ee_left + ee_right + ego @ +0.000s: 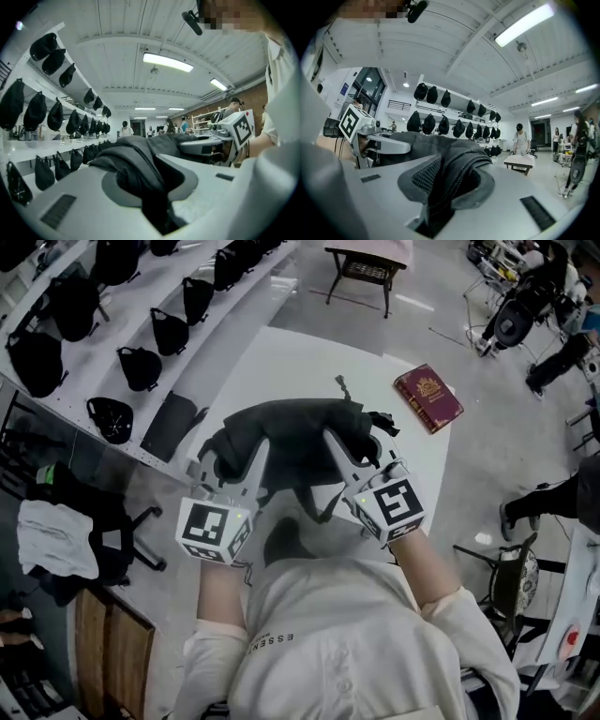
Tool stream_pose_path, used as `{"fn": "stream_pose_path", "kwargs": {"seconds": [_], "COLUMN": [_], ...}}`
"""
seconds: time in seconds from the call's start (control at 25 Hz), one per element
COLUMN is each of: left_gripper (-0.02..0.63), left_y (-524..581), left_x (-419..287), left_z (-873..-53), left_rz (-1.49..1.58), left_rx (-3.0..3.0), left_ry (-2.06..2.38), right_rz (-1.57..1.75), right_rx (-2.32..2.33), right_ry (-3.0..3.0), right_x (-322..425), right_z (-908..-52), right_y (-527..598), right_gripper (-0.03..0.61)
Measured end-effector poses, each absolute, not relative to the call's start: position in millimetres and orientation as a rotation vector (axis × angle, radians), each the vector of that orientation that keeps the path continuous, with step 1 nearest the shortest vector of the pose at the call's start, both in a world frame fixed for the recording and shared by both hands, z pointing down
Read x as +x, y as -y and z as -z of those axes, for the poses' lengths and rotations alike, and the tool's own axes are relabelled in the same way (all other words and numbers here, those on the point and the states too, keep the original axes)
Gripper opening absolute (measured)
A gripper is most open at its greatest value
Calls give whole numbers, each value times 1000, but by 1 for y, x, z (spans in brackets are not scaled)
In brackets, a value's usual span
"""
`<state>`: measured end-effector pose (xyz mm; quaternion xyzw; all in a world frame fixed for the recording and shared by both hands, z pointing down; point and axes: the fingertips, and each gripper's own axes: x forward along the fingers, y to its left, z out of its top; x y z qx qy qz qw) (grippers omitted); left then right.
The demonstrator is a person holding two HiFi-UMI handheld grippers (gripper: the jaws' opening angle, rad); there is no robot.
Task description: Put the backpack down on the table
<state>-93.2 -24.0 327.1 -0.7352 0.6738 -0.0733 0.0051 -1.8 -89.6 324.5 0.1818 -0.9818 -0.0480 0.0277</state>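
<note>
White, smooth tabletop [281,362] fills the centre of the head view, and shelving [89,367] hung with black bags is noted at 10 o'clock. The backpack [291,437] is held over mid-tabletop; contact cannot be confirmed. The left gripper [230,460] jaws are clenched on a fold of plain woven fabric, the right gripper [354,454] jaws on a mesh-faced padded strap. Even, level lowering is advised, with release only once the limp body is supported, clear of the red hardback book [428,397] at 2 o'clock.
</note>
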Motion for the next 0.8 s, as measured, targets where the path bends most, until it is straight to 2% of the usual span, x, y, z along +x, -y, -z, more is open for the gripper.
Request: {"fn": "stream_pose_path", "kwargs": {"seconds": [0.8], "left_gripper": [87], "left_y": [265], "left_x": [-156], "left_z": [-330], "left_rz": [185], "left_rx": [-2705], "left_ry": [-1584], "right_rz": [166], "right_rx": [1122], "right_ry": [2825], "right_x": [-46], "right_z": [-324], "right_y": [290], "right_gripper": [92]}}
